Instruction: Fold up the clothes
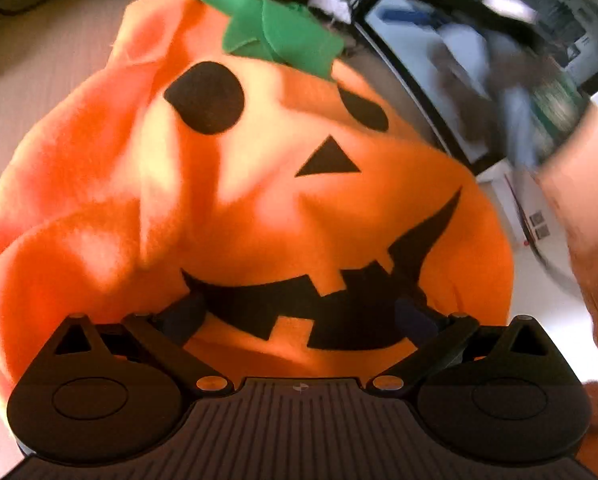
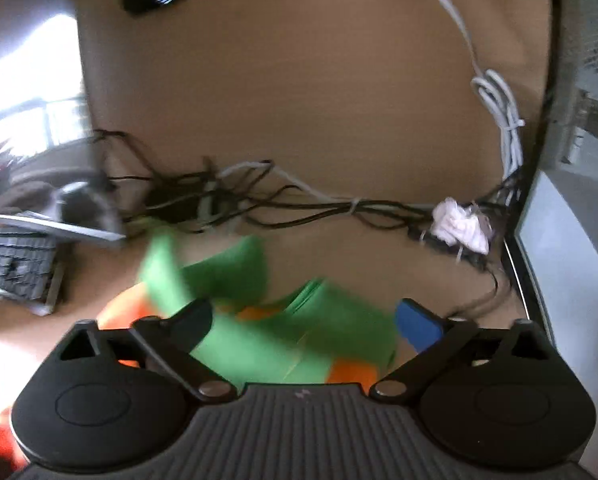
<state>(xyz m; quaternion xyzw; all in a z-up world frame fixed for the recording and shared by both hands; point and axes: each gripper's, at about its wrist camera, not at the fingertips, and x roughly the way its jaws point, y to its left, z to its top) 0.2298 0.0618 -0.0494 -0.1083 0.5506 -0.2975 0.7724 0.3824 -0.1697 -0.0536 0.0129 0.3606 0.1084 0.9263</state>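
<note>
An orange fleece pumpkin costume (image 1: 235, 208) with a black jack-o'-lantern face and a green leaf collar (image 1: 259, 28) fills the left wrist view, crumpled on the table. My left gripper (image 1: 299, 316) is open, its dark blue fingers resting against the black mouth patch. In the right wrist view, my right gripper (image 2: 307, 320) is open, with the green collar (image 2: 267, 320) and some orange fabric (image 2: 351, 372) lying between its blue fingers (image 2: 419, 324). That view is blurred by motion. A bare forearm (image 1: 583, 224) shows at the right of the left wrist view.
A beige table surface (image 2: 299, 100) carries a tangle of black and white cables (image 2: 283, 200), a white crumpled wad (image 2: 459, 224) and a coiled white cord (image 2: 503, 120). A keyboard (image 2: 15, 268) lies at left. A dark-framed screen (image 1: 439, 72) stands at right.
</note>
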